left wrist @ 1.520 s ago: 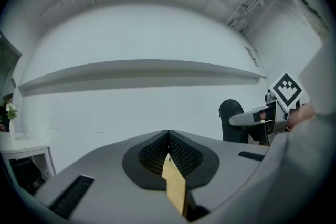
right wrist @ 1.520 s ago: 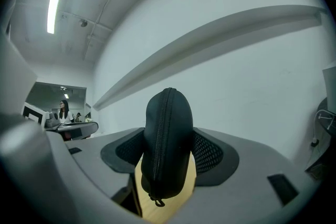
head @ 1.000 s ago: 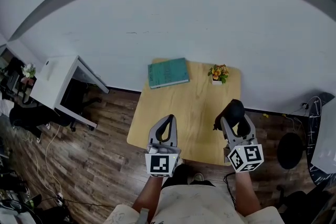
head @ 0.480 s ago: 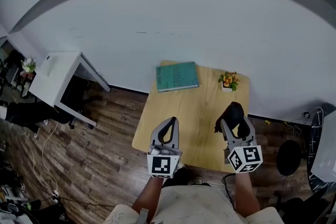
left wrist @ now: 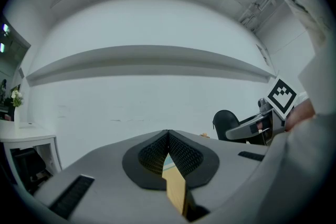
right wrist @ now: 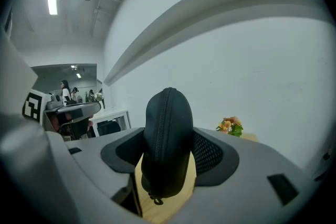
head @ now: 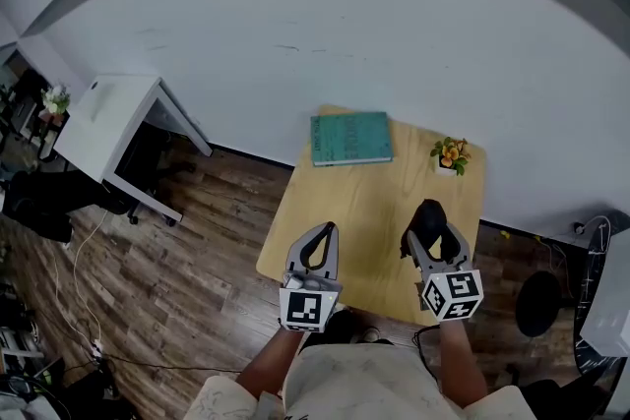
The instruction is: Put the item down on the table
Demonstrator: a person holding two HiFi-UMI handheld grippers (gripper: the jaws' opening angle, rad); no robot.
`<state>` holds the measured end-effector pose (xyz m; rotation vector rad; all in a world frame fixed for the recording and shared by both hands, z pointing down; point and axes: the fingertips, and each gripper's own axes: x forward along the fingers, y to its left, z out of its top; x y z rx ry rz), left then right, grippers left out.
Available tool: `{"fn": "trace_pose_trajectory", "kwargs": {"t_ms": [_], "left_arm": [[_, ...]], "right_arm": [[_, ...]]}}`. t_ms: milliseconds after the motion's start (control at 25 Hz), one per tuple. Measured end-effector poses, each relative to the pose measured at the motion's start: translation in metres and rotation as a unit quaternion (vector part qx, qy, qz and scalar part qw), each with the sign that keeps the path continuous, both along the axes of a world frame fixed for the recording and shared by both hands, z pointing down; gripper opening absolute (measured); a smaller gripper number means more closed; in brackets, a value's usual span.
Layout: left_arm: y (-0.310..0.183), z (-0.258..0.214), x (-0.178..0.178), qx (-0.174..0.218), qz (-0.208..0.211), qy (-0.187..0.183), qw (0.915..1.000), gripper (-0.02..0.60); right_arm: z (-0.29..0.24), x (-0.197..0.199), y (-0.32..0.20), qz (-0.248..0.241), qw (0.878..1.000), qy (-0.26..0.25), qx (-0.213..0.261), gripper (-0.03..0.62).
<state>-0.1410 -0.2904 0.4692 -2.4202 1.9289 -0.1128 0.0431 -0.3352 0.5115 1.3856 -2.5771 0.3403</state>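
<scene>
Black case [right wrist: 167, 139] clamped in right tool [head: 426, 231] over table [head: 359, 197]; left tool [head: 322, 231] closed, empty.

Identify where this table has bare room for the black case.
The table is bare across its middle, between the teal book and flower pot at the far edge and the left gripper and right gripper at the near edge. Only the far edge is crowded.
</scene>
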Motion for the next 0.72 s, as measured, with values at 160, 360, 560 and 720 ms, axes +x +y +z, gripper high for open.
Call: {"fn": "trace_pose_trajectory", "kwargs": {"t_ms": [160,360,560,720], "left_arm": [[-0.002,0.012,-0.01,-0.018,-0.002,0.012,0.9998,0.008],[0.0,0.023,-0.019,-0.021,0.0,0.015,0.9997,0.008],[0.001,0.033,-0.029,-0.037,-0.012,0.029,0.9988,0.008],[-0.002,0.04,-0.04,-0.038,-0.02,0.023,0.9988,0.008]], "right_arm": [[0.019,-0.018,-0.004,-0.016,0.999,0.02,-0.024,0.285],[0.044,-0.037,-0.009,-0.034,0.997,0.054,-0.051,0.285],[0.067,-0.054,-0.011,-0.056,0.992,0.088,-0.076,0.285],[0.091,-0.067,-0.01,-0.081,0.984,0.124,-0.101,0.285]]}}
